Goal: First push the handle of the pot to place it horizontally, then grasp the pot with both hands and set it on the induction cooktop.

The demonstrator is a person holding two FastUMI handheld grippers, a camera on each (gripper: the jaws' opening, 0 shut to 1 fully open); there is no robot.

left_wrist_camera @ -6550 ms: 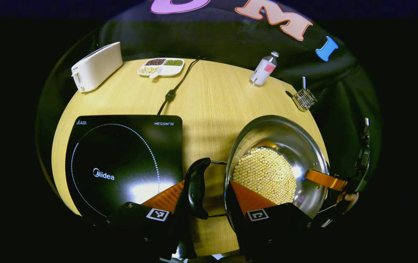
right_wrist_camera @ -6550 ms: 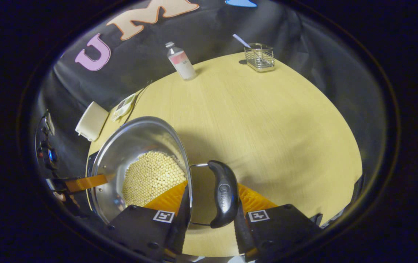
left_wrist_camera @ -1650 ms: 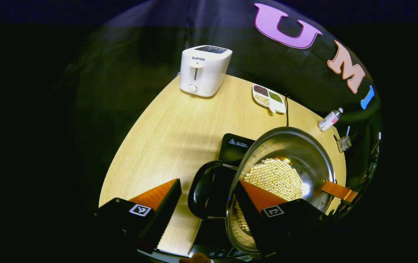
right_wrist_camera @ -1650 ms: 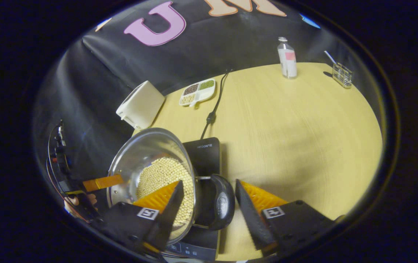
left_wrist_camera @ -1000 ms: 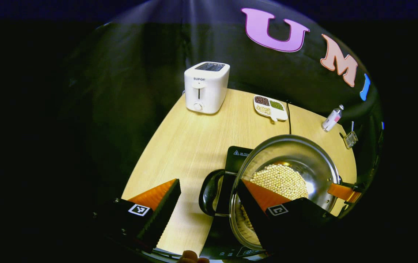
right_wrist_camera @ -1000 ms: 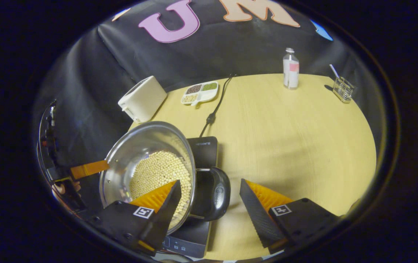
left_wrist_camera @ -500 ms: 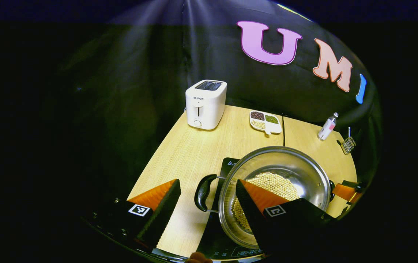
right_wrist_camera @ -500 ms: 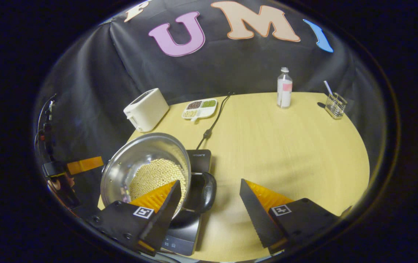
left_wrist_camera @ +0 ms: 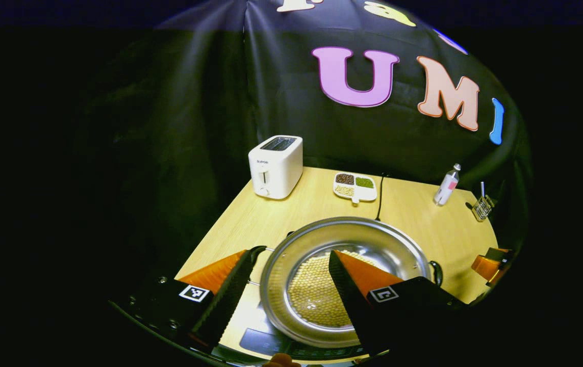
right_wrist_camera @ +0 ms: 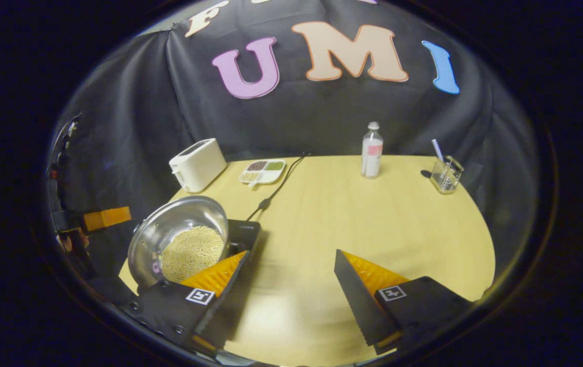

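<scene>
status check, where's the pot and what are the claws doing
Left claw open, right claw open, both empty. Pot of beans sits on the cooktop. Nothing in the way.

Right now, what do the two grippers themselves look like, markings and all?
Each gripper is a black block body with two wedge-shaped fingers, ridged on their inner faces. A small square black-and-white tag sits on each finger base: left gripper, right gripper. In the right gripper view, thin cables run along the left gripper's body.
</scene>
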